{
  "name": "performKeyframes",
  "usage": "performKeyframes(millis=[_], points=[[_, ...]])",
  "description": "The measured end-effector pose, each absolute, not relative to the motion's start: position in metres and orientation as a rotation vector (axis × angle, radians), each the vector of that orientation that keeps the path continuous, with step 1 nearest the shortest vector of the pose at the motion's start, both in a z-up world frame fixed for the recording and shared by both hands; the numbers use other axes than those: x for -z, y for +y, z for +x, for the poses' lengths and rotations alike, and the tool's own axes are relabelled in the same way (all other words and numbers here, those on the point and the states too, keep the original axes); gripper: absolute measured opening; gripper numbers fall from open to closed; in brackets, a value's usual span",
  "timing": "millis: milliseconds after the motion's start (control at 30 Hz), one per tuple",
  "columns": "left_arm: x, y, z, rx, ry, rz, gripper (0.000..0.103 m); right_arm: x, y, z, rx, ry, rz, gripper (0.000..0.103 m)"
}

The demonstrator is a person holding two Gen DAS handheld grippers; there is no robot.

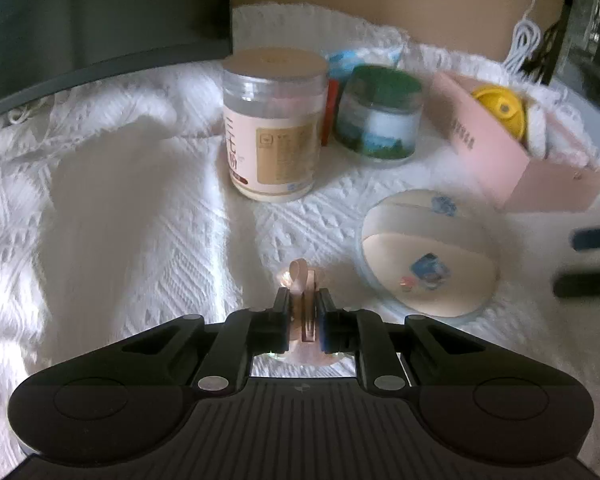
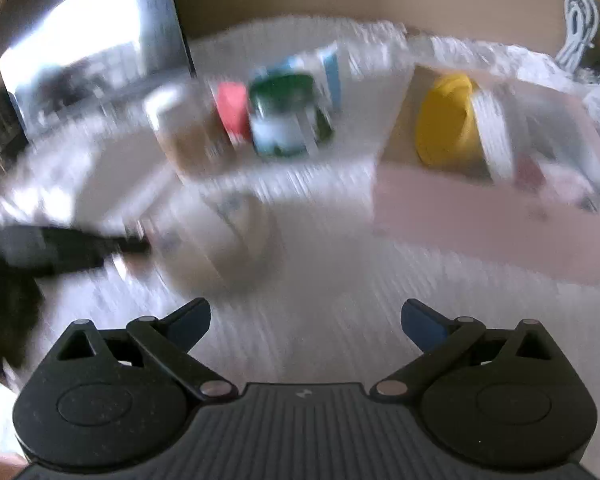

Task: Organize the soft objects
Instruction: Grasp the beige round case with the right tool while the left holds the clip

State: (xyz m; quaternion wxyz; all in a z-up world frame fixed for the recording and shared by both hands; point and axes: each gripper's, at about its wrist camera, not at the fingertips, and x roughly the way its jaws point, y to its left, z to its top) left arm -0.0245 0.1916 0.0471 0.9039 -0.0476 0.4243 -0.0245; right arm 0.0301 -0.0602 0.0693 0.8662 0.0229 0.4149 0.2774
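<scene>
The left gripper pinches a thin pink puff left of the round transparent puff case. The right gripper gapes empty. The pink cardboard box beyond the case already holds soft things; more remains.

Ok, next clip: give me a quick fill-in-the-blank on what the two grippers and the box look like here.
1. The left gripper is shut on a thin ____ puff with a ribbon loop.
2. The right gripper is ____, with nothing between its fingers.
3. The round thing standing in the pink box is ____ in colour.
4. The jar beside the taller jar has a ____ lid.

Missing words: pink; open; yellow; green
</scene>
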Motion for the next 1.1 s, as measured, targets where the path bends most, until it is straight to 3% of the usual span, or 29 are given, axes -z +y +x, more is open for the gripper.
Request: performKeyframes(millis=[233, 367, 600, 833, 933, 1100], points=[[-0.068, 0.179, -0.041, 0.155, 0.844, -0.14, 0.016, -0.072, -0.025, 0.075, -0.641, 0.907, 0.128, 0.102], [-0.062, 0.172, -0.045, 0.163, 0.862, -0.144, 0.016, -0.06, 0.001, 0.089, -0.637, 0.908, 0.052, 0.091], [-0.05, 0.18, -0.042, 0.139, 0.885, -0.19, 0.016, -0.047, 0.008, 0.101, -0.683, 0.946, 0.126, 0.091], [-0.046, 0.18, -0.038, 0.135, 0.898, -0.195, 0.015, -0.044, 0.012, 0.088, -0.762, 1.0, 0.14, 0.09], [-0.044, 0.178, -0.036, 0.121, 0.905, -0.187, 0.015, -0.054, 0.015, 0.074, -0.766, 0.962, 0.123, 0.082], [-0.042, 0.185, -0.037, 0.091, 0.909, -0.205, 0.015, -0.077, 0.009, 0.056, -0.848, 0.885, 0.127, 0.081]])
